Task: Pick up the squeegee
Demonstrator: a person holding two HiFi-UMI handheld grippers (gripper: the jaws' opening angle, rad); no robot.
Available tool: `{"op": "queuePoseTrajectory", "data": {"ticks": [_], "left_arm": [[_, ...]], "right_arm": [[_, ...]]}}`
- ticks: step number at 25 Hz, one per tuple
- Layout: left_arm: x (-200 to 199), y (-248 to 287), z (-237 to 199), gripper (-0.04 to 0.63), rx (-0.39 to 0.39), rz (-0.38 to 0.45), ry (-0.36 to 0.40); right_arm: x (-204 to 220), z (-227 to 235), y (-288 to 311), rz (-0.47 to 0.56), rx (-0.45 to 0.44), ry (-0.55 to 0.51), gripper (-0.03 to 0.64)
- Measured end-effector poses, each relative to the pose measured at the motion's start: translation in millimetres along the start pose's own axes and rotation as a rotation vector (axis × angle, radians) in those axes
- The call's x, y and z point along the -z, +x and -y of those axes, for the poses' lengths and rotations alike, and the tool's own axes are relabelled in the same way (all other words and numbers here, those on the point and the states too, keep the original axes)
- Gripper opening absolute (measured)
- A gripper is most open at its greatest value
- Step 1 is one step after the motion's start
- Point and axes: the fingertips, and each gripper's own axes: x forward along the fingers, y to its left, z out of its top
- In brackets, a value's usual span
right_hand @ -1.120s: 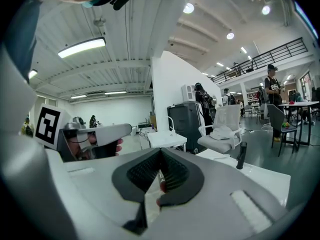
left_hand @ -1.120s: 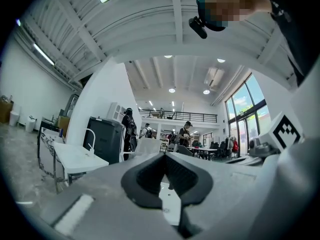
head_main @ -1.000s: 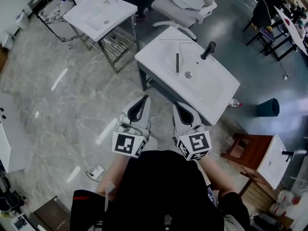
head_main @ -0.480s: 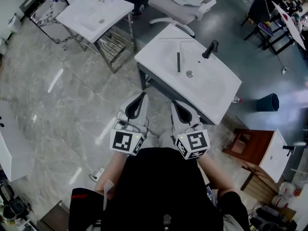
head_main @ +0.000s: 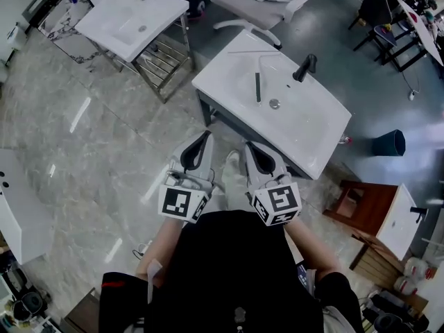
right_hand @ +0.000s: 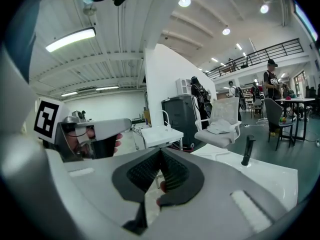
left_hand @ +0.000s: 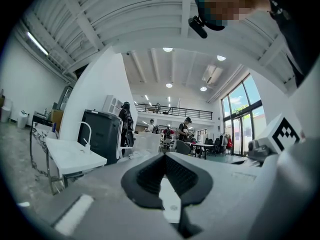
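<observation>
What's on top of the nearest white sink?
A squeegee with a dark handle lies on the sink, near a black faucet and a round drain. Nothing covers the top.

We can read no words, numbers or brand names anywhere in these views. The only printed marks are black-and-white square code patterns. One set stands on the white marker cube (head_main: 184,205) of the left gripper (head_main: 207,141), another on the second white cube (head_main: 277,203) of the right gripper (head_main: 250,147). They spell no letters or digits.
</observation>
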Motion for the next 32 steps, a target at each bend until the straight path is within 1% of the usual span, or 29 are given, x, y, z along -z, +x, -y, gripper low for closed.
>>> {"op": "queuePoseTrajectory", "data": {"ticks": [5, 10, 20, 27, 30, 32], "left_arm": [[-2, 17, -12, 0.002, -0.006, -0.019, 0.009], [5, 40, -27, 0.002, -0.014, -0.041, 0.006], [9, 105, -54, 0.002, -0.023, -0.055, -0.017], [15, 146, -59, 0.002, -0.034, -0.066, -0.024], [11, 159, -59, 0.002, -0.036, -0.06, 0.0], [11, 167, -60, 0.002, -0.044, -0.058, 0.001]], "right_arm": [[-5, 13, 24, -0.011, -0.007, 0.011, 0.003], [-8, 32, 49, -0.023, -0.009, 0.017, 0.003], [-21, 79, 104, -0.052, -0.014, 0.025, 0.003], [-25, 117, 135, -0.067, -0.026, 0.026, 0.003], [-27, 131, 145, -0.066, -0.032, 0.026, 0.003], [-29, 139, 151, -0.062, -0.038, 0.029, 0.003]]}}
